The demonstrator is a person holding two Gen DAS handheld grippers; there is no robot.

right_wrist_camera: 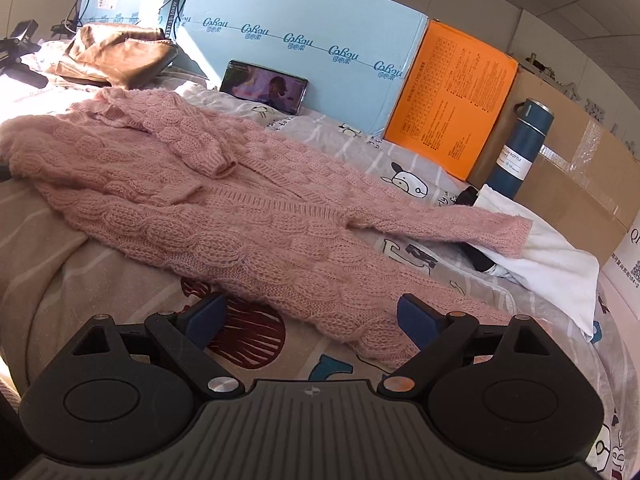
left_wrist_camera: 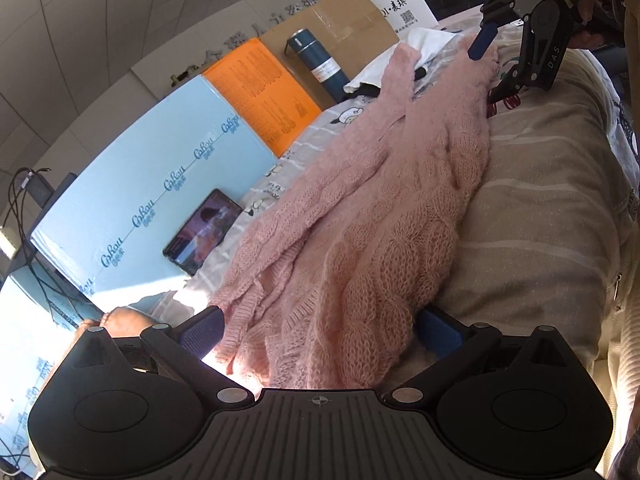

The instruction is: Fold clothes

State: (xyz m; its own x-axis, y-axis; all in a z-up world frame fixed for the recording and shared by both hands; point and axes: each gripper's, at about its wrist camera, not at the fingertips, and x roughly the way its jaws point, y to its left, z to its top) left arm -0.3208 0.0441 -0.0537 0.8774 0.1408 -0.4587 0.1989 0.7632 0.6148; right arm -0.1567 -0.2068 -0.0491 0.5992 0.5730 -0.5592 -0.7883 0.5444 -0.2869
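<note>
Lying stretched lengthwise across the bed is a pink cable-knit cardigan, one sleeve folded in over its chest and the other sleeve trailing out onto a white cloth near the blue flask. The left gripper stands wide open at one end of the knit, its blue pads either side of the bunched ribbed edge but closed on nothing. The right gripper is just as wide open at the opposite end, straddling the lower corner of the fabric without pinching it.

This loose, fuzzy knit looks light and very soft; it will likely stretch, sag and drag on the bedding rather than slide cleanly, and a pinch on a single layer could pull the stitches out of shape. Firmer holds would be the ribbed hem, the cuff and the shoulder seams, taken at two matching points so the cloth lifts evenly.
</note>
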